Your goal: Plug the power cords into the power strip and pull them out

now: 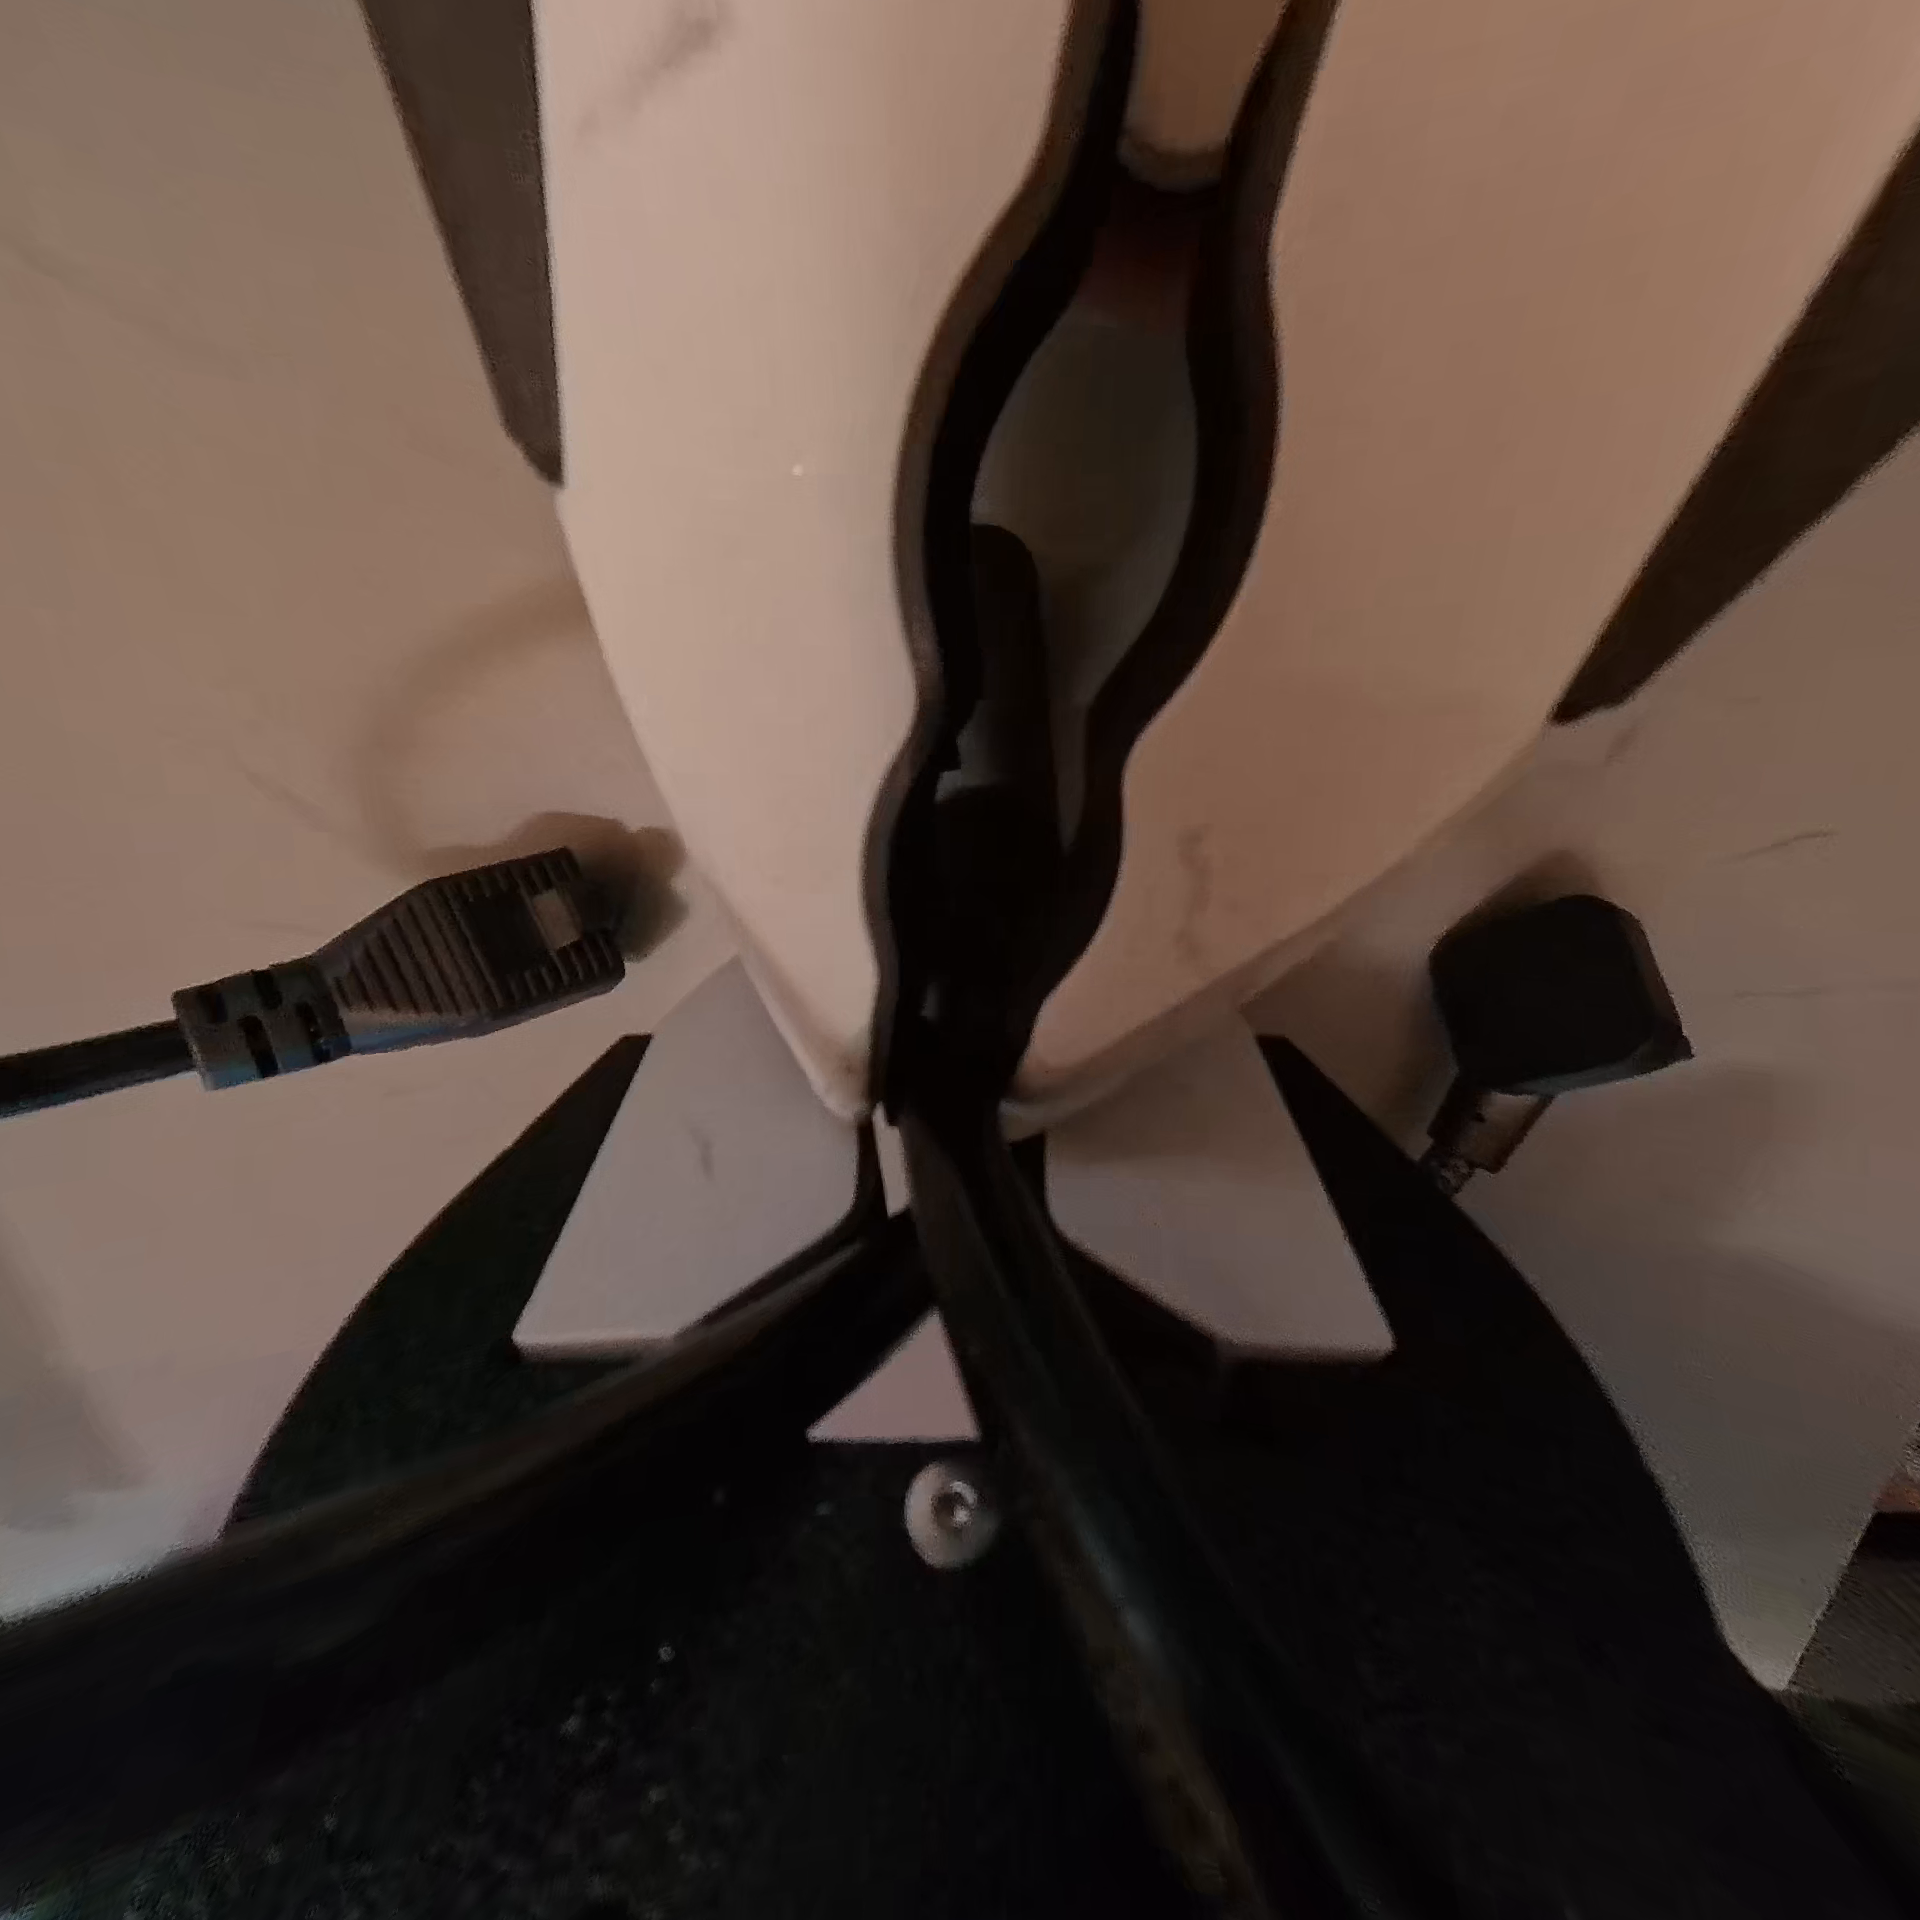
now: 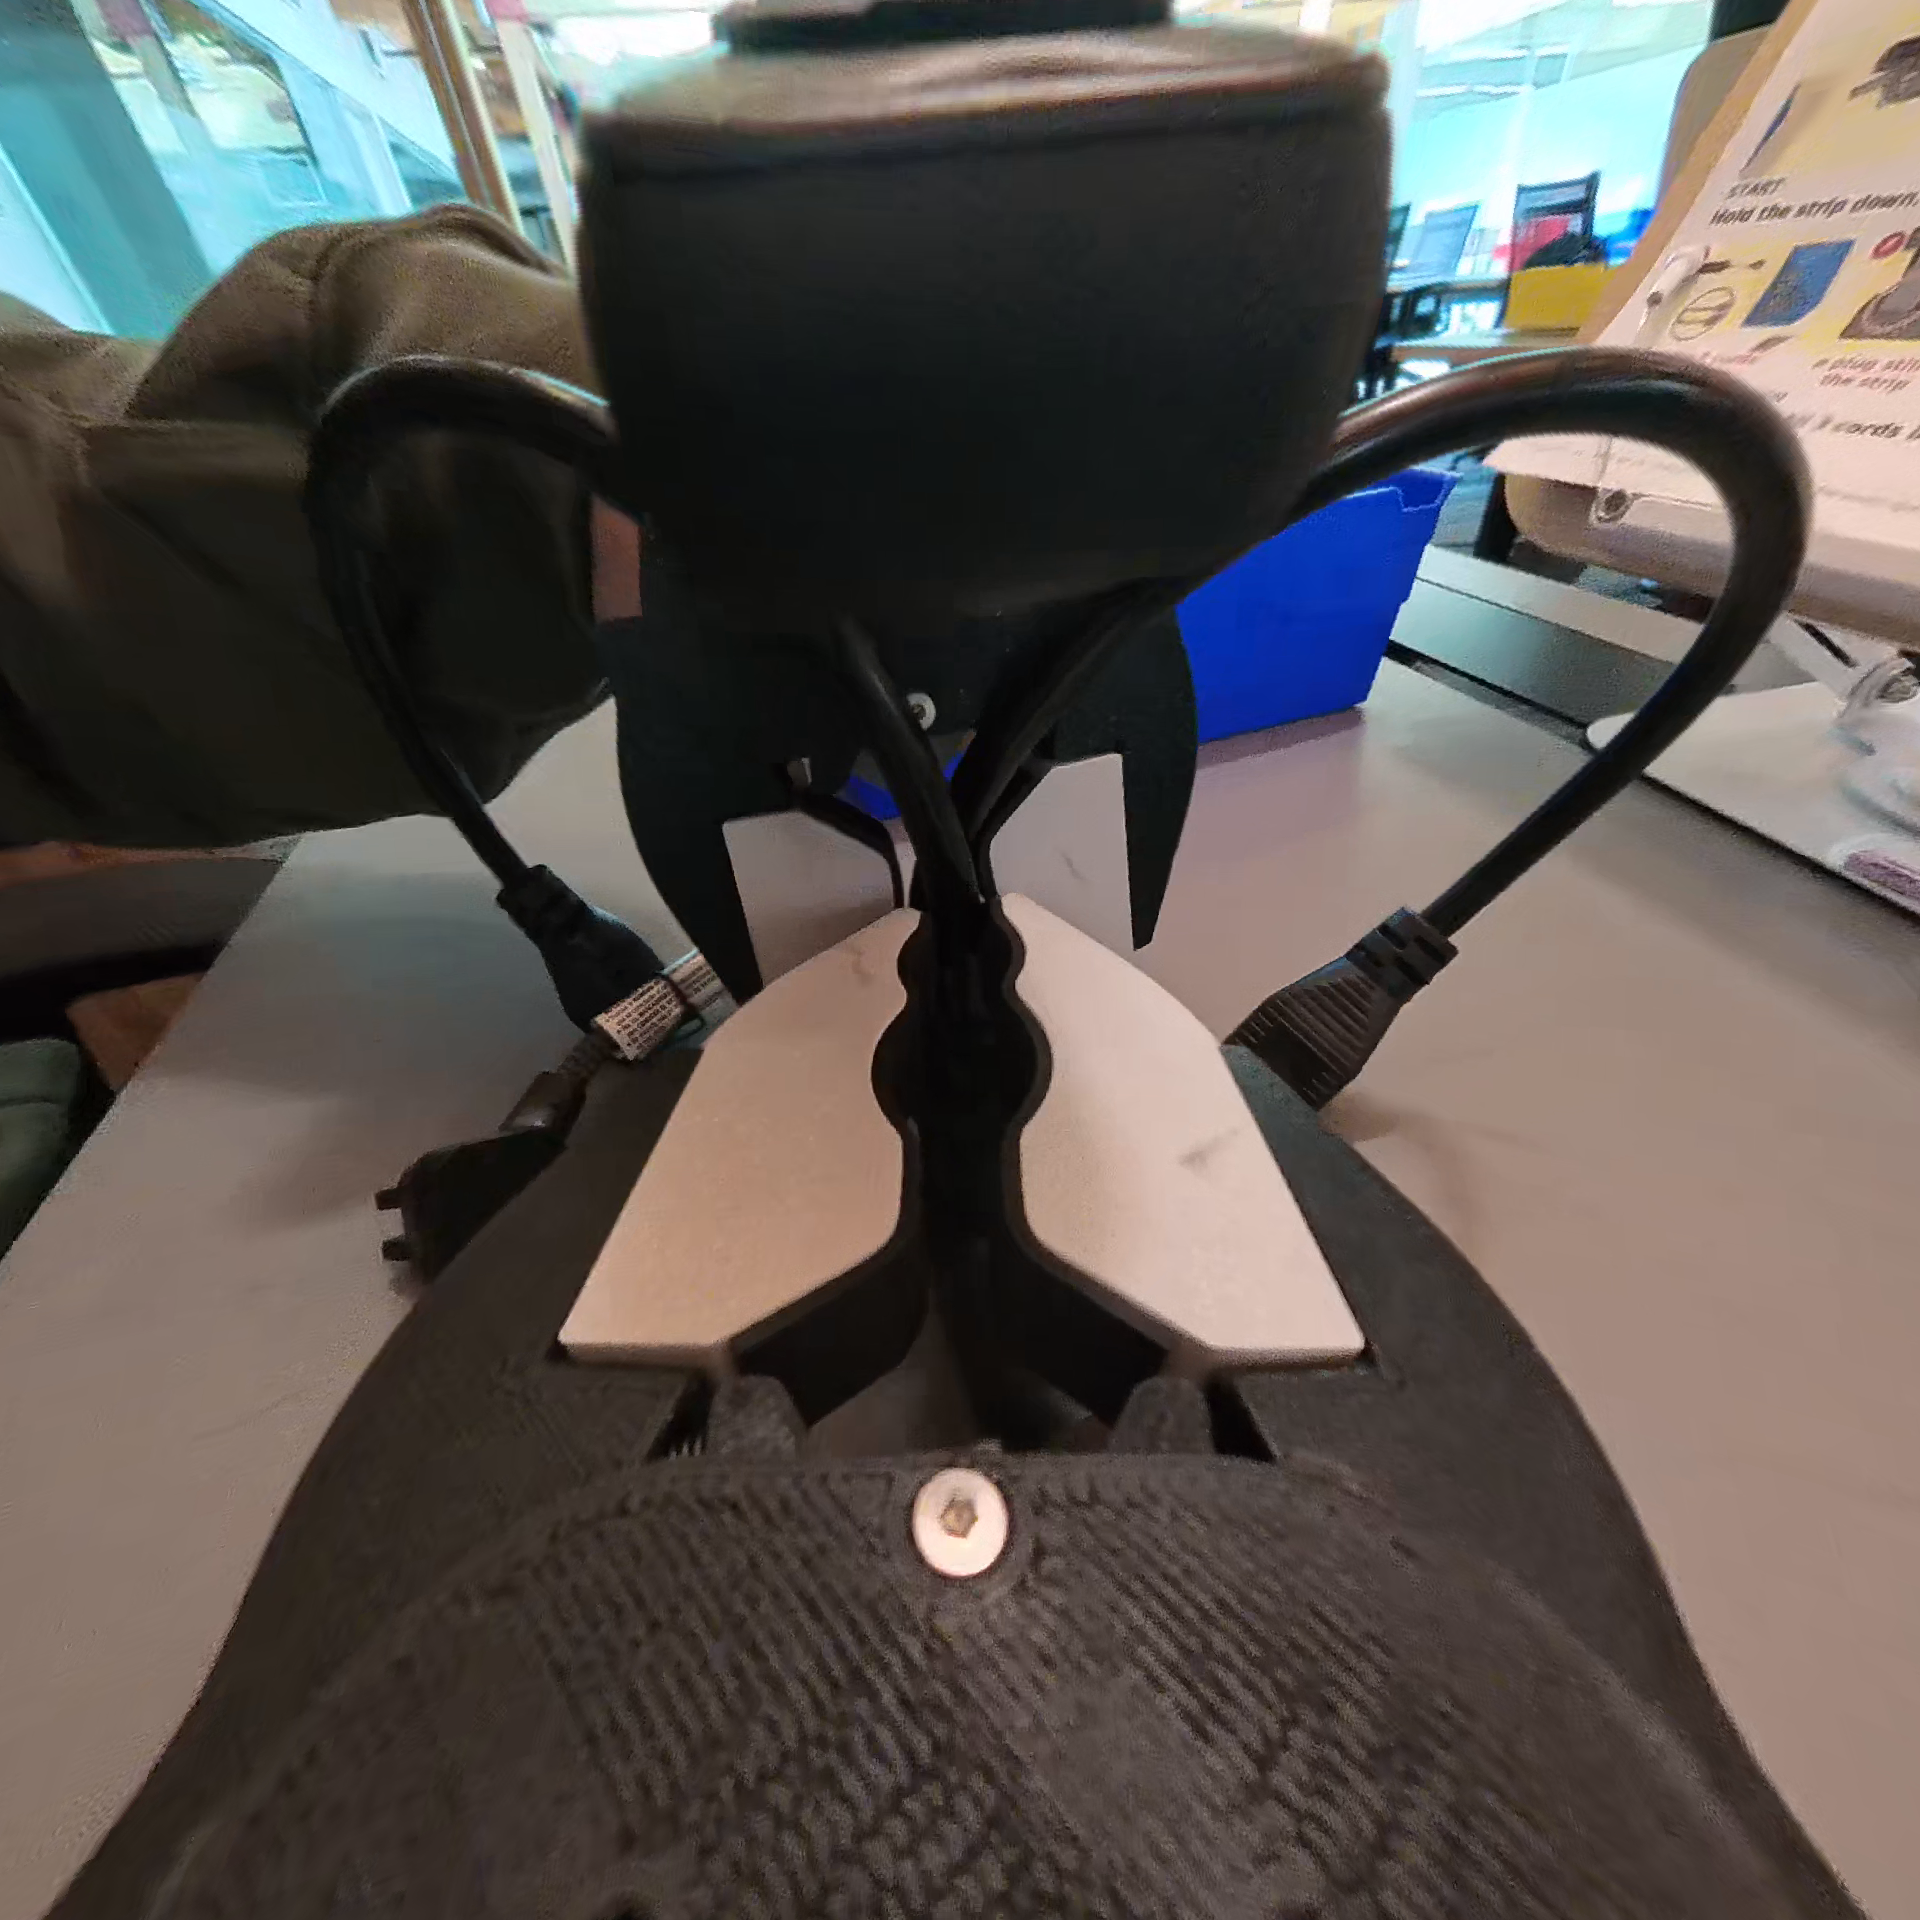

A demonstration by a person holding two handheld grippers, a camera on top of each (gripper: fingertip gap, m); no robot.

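Observation:
My right gripper (image 2: 961,925) is shut on a bundle of black power cords (image 2: 961,1049) between its white fingers (image 2: 748,1164). My left gripper (image 2: 935,810) faces it tip to tip, and the cords run on into it. In the left wrist view my left gripper (image 1: 956,1132) is closed around the same cords (image 1: 1039,1403), its tips hidden under the right gripper's white fingers (image 1: 727,623). Loose plugs lie on the table: a ribbed one (image 1: 468,956) (image 2: 1320,1029), one with a white label (image 2: 592,966) and one with bare prongs (image 2: 457,1195). No power strip shows.
The white table (image 2: 1610,1299) carries a blue bin (image 2: 1299,623) at the back and a printed instruction sheet (image 2: 1818,260) at the far right. A person's dark green sleeve (image 2: 208,520) is at the left. Another black plug (image 1: 1548,987) lies right of the grippers. Spacing between my two grippers at the tips: around 7 cm.

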